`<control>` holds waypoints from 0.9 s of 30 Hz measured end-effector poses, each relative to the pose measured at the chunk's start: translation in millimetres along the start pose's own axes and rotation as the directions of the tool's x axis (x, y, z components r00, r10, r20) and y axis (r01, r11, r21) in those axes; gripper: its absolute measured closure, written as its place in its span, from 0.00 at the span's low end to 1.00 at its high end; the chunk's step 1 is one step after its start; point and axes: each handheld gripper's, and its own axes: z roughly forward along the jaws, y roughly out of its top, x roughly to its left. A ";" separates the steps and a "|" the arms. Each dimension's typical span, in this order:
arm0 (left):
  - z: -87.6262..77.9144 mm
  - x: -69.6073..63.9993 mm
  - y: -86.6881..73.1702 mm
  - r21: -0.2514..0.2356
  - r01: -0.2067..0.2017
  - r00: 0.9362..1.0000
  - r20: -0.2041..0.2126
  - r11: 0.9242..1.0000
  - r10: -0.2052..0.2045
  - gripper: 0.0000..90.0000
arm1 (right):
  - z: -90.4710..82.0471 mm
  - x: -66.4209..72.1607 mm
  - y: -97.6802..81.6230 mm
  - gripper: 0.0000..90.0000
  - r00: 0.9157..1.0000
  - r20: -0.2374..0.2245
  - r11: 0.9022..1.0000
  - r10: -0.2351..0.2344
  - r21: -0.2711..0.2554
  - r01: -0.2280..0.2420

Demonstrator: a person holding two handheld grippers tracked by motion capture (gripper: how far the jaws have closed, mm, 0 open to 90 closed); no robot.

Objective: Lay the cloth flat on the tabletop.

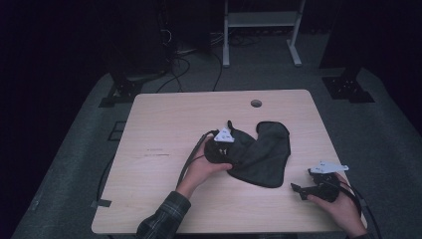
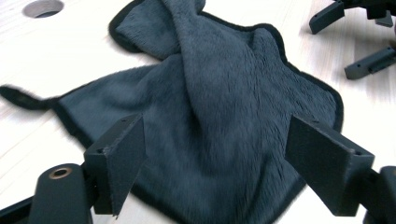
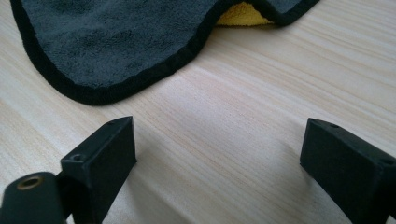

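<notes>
Cloth, dark grey with a black hem, lies crumpled on the bench, right of the middle and nearer the person's edge. A ridge runs up through the fabric in the left gripper view, and one thin corner tail pokes out onto the wood at the side. In the right gripper view a patch of yellow shows under a lifted fold at the hem.

Left hand-held gripper hovers at the cloth's left edge, held in the person's left hand; its jaws stand wide apart over the fabric, released, with no pad pressing on it. Right hand-held gripper sits on bare wood near the right front corner, just beside the cloth's lower right edge but apart from it; its jaws are likewise spread, with only wood grain between them. The right hand holds it low over the bench.

Around the cloth the wood is bare. A round cable hole sits near the far edge, well apart from the fabric. Nothing lies between either hand-held gripper and the cloth. Beyond the bench, on the grey floor, stand the legs of a white frame, with loose cables trailing beside it, and dark stand bases at left and right.
</notes>
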 end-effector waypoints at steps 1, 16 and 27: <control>4.6 0.5 2.2 0.002 0.003 1.000 0.003 1.000 -0.003 0.22 | 0.0 0.0 0.0 0.10 1.000 0.000 1.000 0.000 0.000 0.000; 58.9 6.1 21.5 0.038 0.033 0.998 0.047 0.999 -0.034 0.26 | 0.0 -0.1 0.0 0.10 1.000 0.000 1.000 -0.001 0.000 0.001; 58.6 4.4 19.6 0.047 0.071 0.991 0.108 0.996 -0.076 0.86 | 0.0 -0.3 0.0 0.10 1.000 -0.003 1.000 -0.003 0.000 0.003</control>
